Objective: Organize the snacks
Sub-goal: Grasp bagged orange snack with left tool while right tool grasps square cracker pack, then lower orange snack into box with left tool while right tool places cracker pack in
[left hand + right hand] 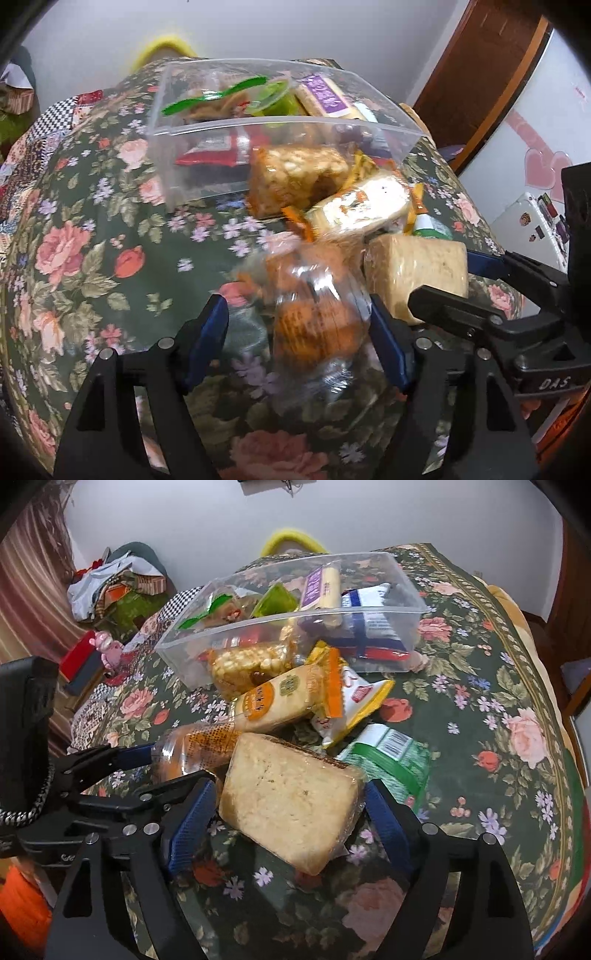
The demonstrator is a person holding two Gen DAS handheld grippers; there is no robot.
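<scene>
A clear plastic bin (pixel 207 127) (pixel 376 607) with several snacks in it stands on the floral cloth. Loose snacks lie in front of it: a puffed-corn bar (pixel 295 177) (pixel 247 664), an orange-and-white cracker pack (pixel 365 203) (pixel 284 701), a yellow pack (pixel 354 709) and a green pack (pixel 391 764). My left gripper (pixel 299 332) is open around a clear-wrapped orange cake (pixel 314 328), its jaws apart from it. My right gripper (pixel 291 812) is open around a pale rice-cake block (pixel 291 805) (pixel 417 273).
The table has a dark green floral cloth (pixel 480 701) that falls away at the right edge. A cluttered pile (pixel 110 587) and a red box (pixel 79 657) lie beyond the left edge. A white fridge (pixel 532 166) stands to the right. A yellow chair back (pixel 291 541) is behind the bin.
</scene>
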